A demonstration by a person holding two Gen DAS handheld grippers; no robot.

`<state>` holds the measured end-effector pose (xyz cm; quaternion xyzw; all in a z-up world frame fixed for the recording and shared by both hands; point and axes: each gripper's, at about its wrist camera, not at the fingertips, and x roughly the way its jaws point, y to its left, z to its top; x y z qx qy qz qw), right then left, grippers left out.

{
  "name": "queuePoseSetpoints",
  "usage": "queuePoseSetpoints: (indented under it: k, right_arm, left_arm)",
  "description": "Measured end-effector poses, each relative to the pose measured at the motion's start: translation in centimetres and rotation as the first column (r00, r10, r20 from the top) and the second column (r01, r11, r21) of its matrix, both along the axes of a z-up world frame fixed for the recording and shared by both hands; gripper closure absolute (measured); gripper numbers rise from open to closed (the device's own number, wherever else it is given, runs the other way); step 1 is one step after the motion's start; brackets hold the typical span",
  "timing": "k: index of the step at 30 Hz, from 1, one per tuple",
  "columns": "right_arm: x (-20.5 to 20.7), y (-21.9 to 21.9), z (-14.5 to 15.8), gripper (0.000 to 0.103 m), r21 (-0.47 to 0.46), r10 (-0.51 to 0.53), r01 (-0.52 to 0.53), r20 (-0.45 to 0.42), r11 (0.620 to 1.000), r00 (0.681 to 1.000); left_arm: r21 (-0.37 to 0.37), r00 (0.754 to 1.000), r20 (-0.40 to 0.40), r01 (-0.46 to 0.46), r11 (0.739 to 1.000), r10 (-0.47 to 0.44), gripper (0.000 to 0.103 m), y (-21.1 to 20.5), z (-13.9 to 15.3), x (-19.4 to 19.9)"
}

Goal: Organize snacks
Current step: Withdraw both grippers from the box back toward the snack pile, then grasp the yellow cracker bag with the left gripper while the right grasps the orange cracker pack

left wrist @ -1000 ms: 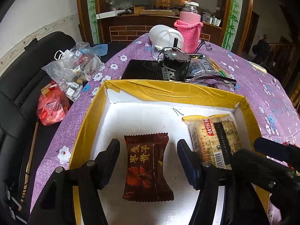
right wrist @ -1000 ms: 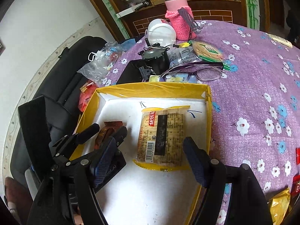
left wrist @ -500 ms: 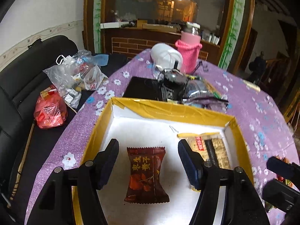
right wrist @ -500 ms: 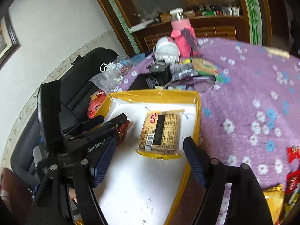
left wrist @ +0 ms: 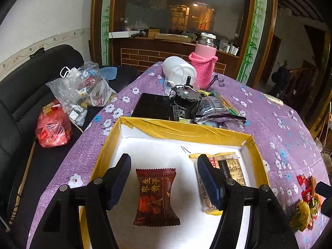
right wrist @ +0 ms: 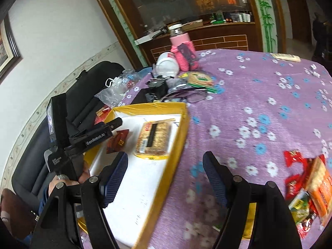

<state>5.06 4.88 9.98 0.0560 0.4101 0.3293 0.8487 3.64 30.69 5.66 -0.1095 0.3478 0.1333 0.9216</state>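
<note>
Left gripper hangs over yellow-rimmed box, jaws apart w/ nothing gripped; brown candy pack lies flat below, cracker pack beside it. Right gripper, jaws apart & empty, straddles box edge; loose snack pile at right. Pink bottle at table's far end.

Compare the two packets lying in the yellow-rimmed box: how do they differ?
The brown packet is dark and opaque with gold characters and a red picture; the cracker packet is yellow-edged and clear, showing pale crackers. The brown packet is the smaller and lies mid-box, in line with the gap of the open left gripper; the cracker packet is longer and lies by the box's right wall, partly hidden behind a finger. Both lie flat on the white floor, held by neither gripper.
</note>
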Motion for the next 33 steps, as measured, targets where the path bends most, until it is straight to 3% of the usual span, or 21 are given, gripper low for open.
queuePoseSetpoints:
  k: [8, 13, 17, 19, 21, 25, 27, 30, 33]
  right_arm:
    - [0.6, -7.0, -1.0, 0.029, -0.018, -0.074, 0.074, -0.006, 0.997, 0.997]
    - [1.5, -13.8, -2.1, 0.029, -0.018, -0.185, 0.185, -0.019, 0.983, 0.982]
    - [2.6, -19.4, -2.9, 0.029, 0.014, -0.297, 0.297, -0.01, 0.955, 0.955]
    - [3.2, -22.1, -4.2, 0.029, 0.047, -0.362, 0.364, -0.047, 0.93, 0.931]
    - [4.1, -23.9, -5.6, 0.029, 0.02, -0.411, 0.415, -0.092, 0.91, 0.907]
    - [5.4, -26.9, -7.3, 0.029, -0.003, -0.463, 0.473, -0.209, 0.881, 0.862]
    - [5.6, -27.4, -7.4, 0.029, 0.003, -0.456, 0.469, -0.225, 0.883, 0.861]
    - [5.6, -26.8, -7.7, 0.028, 0.022, -0.383, 0.403, -0.269, 0.915, 0.884]
    - [5.2, -25.5, -7.4, 0.028, -0.027, -0.343, 0.348, -0.254, 0.937, 0.904]
  left_arm:
    - [0.05, 0.994, 0.02, 0.11, 0.993, -0.111, 0.025, -4.6, 2.9, -1.8]
    - [0.02, 0.968, 0.027, 0.25, 0.968, -0.251, 0.023, -10.3, 4.4, -3.7]
    - [-0.035, 0.924, 0.01, 0.382, 0.923, -0.382, 0.022, -16.8, 4.0, -4.8]
    - [-0.063, 0.902, -0.003, 0.431, 0.9, -0.432, 0.022, -19.3, 3.6, -5.0]
    - [-0.083, 0.872, -0.034, 0.484, 0.871, -0.488, 0.022, -22.2, 2.9, -5.0]
    - [-0.068, 0.82, -0.085, 0.562, 0.825, -0.566, 0.023, -26.8, 2.0, -4.9]
    - [-0.047, 0.799, -0.106, 0.591, 0.806, -0.592, 0.023, -28.6, 1.5, -4.8]
    - [-0.003, 0.804, -0.153, 0.581, 0.814, -0.575, 0.022, -29.6, 0.4, -4.0]
    - [0.026, 0.817, -0.195, 0.557, 0.83, -0.542, 0.022, -29.9, -0.6, -2.5]
